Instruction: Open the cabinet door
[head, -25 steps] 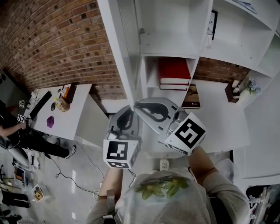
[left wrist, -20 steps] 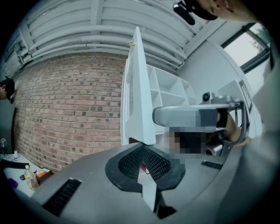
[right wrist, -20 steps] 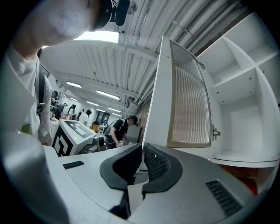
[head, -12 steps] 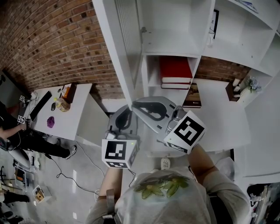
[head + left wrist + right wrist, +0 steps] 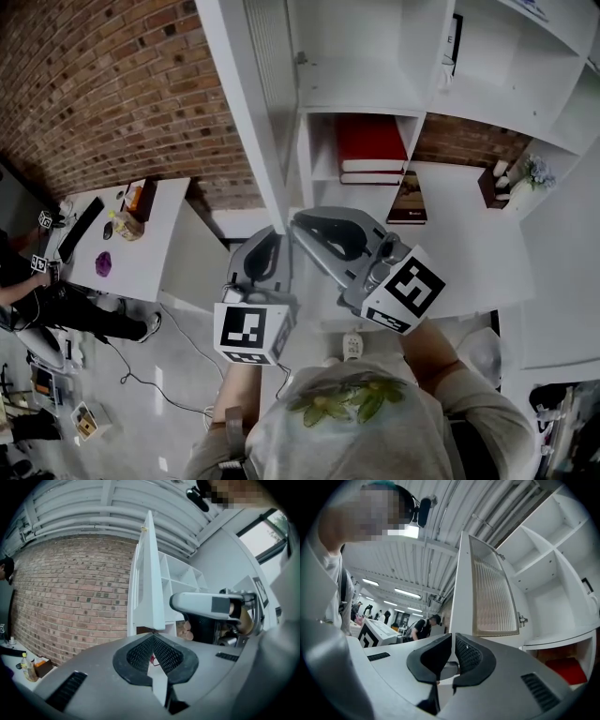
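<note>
The white cabinet door [image 5: 267, 103] with a ribbed glass panel [image 5: 492, 597] stands swung out from the shelf unit, edge-on in the left gripper view [image 5: 150, 573]. My left gripper [image 5: 272, 236] sits at the door's lower edge, its jaws shut on the thin white edge [image 5: 157, 686]. My right gripper [image 5: 300, 225] is just to the right of it, by the same lower corner; its jaws [image 5: 452, 660] stand almost together with nothing visible between them. The open compartment [image 5: 366, 56] behind the door is bare.
Red books [image 5: 370, 150] lie in the compartment below, and a dark book [image 5: 410, 199] on the white counter [image 5: 469, 244]. A small plant [image 5: 534, 173] stands at the right. A desk [image 5: 131, 248] with clutter stands by the brick wall [image 5: 112, 84], a person beside it.
The right gripper has rolled a little and its marker cube has slid slightly down and right. The left gripper and the door have hardly moved.
</note>
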Motion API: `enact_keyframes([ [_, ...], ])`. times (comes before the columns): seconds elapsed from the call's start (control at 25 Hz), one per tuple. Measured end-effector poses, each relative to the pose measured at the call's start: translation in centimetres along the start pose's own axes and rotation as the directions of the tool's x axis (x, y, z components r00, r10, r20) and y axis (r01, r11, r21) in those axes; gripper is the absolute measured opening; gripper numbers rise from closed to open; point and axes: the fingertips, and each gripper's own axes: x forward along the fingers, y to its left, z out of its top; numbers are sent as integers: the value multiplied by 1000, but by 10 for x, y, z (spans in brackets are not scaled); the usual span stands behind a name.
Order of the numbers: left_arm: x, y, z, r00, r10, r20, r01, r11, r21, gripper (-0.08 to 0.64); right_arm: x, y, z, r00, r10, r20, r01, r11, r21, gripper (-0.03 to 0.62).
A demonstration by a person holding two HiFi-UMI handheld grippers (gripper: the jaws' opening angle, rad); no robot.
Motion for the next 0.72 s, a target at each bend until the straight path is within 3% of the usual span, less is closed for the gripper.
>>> enact_keyframes([
  [0.24,-7,-2,-16,999,-11,-37,10,999,-32,8,-19,-5,-6,995,-83,52,81,996,42,32],
  [0.72,-16,-30,-28,995,-85,-45,83,996,-41,8,-43,10,-32,979,-199,-37,199,980,0,32],
])
